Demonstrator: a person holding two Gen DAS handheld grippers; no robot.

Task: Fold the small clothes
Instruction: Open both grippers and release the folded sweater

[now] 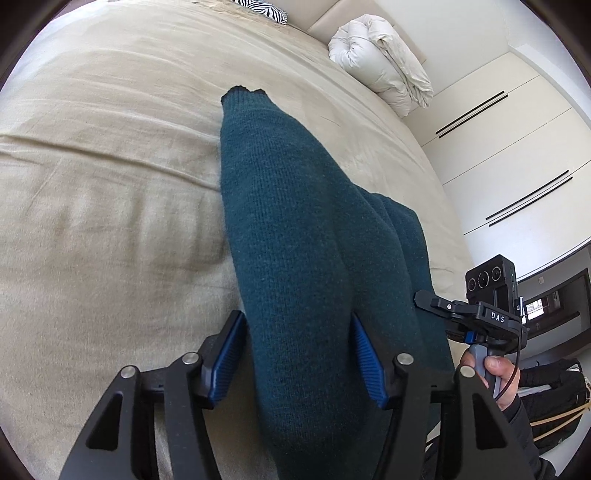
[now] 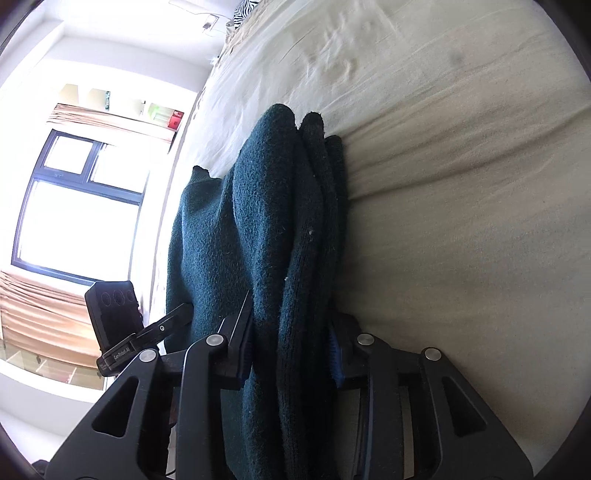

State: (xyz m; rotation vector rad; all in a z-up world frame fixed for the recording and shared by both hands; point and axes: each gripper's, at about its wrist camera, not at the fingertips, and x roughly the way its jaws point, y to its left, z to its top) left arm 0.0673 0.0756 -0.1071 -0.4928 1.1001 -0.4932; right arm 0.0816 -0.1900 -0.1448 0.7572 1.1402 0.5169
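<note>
A dark teal knitted sweater [image 1: 295,229] lies on the beige bed [image 1: 110,184], bunched in thick folds, one sleeve stretched away with its cuff at the far end. My left gripper [image 1: 299,354] has its blue pads on either side of a thick fold of the sweater and is shut on it. My right gripper [image 2: 291,347] is shut on another bunched part of the same sweater [image 2: 266,229]. The right gripper's body also shows in the left wrist view [image 1: 487,314], held by a hand at the sweater's right edge.
A folded white duvet [image 1: 380,62] lies at the bed's far right corner near white wardrobe doors [image 1: 517,147]. A zebra-print pillow [image 1: 262,9] sits at the head. A bright window [image 2: 77,206] is beyond the bed's edge in the right wrist view.
</note>
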